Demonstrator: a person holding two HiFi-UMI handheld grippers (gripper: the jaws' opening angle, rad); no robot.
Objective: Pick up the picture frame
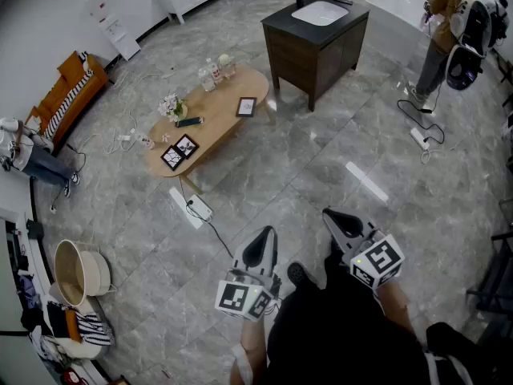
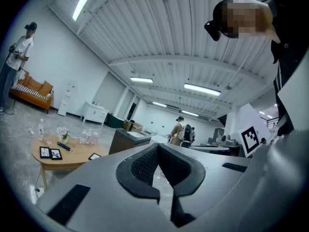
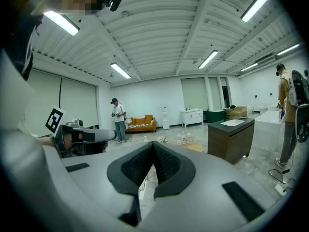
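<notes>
You haven't started: your left gripper and right gripper hang empty, fingers pressed together. The picture frame lies untouched near the worktop's right end, well apart.

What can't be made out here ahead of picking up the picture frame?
- Picture frames: head view, too small to tell what they show.
- Table: right gripper view, mostly hidden behind the right gripper; its frames are out of sight.
- Bottles: head view, labels too small to read.
</notes>
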